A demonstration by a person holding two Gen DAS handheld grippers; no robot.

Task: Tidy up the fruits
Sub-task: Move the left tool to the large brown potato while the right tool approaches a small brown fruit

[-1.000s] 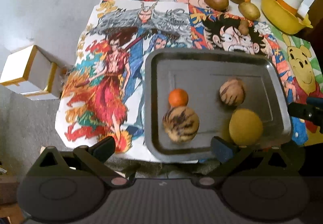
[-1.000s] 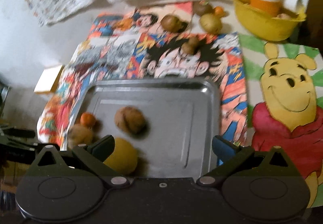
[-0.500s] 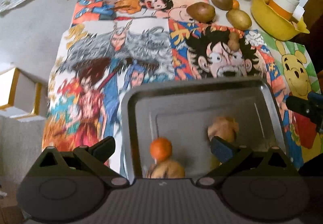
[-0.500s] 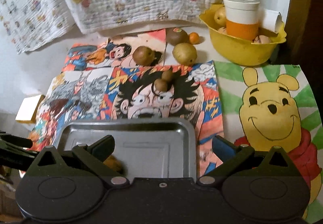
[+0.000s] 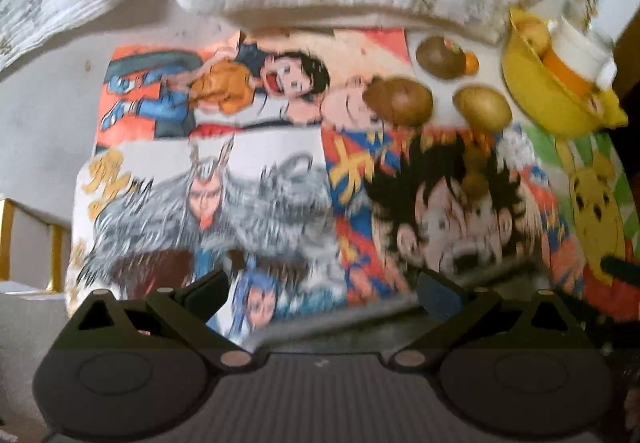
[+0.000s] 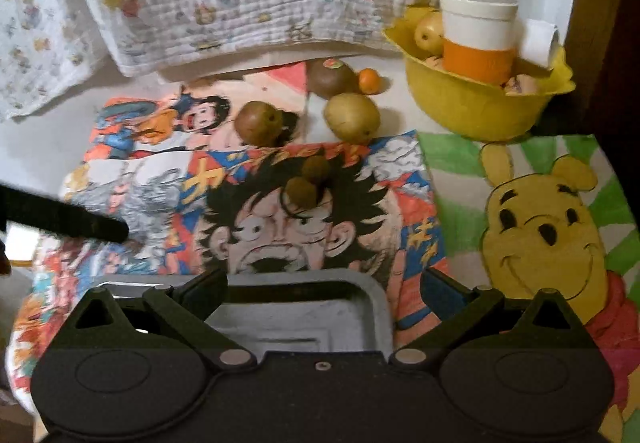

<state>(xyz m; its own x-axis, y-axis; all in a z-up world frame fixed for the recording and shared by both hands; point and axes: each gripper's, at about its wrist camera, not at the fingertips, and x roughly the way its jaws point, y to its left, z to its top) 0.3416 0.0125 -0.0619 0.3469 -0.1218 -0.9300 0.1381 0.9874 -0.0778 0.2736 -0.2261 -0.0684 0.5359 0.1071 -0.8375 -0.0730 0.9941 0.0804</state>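
Both hand-held grippers are up and empty. The left hand-held gripper point(image 5: 322, 293) has its fingers spread wide, nothing between them, over the comic cloth point(image 5: 208, 179) with only the tray point(image 5: 340, 319) rim showing at the near edge, blurred. The right hand-held gripper point(image 6: 324, 291) is spread just as wide, sitting above the tray's point(image 6: 372, 295) far right corner and looking straight out at the loose fruit.

And there is the work to be done: two small kiwis point(image 6: 302, 191) touching each other on the cartoon face, just past the tray. Farther back, a brown pear point(image 6: 258, 123) on the left and a yellow pear point(image 6: 352, 117) to its right, near each other but apart. Behind those, a dark round fruit point(image 6: 332, 77) with a sticker, a tiny orange point(image 6: 369, 80) right beside it. Far right, a yellow bowl point(image 6: 472, 111) holds a cup point(image 6: 476, 31) and a few more fruits.

The tray sits nearest, likely so fruit can be gathered into it with short carries. My read: the kiwis are the closest target for the right side, and being small and round they may roll if nudged, so a centred pinch is called for.
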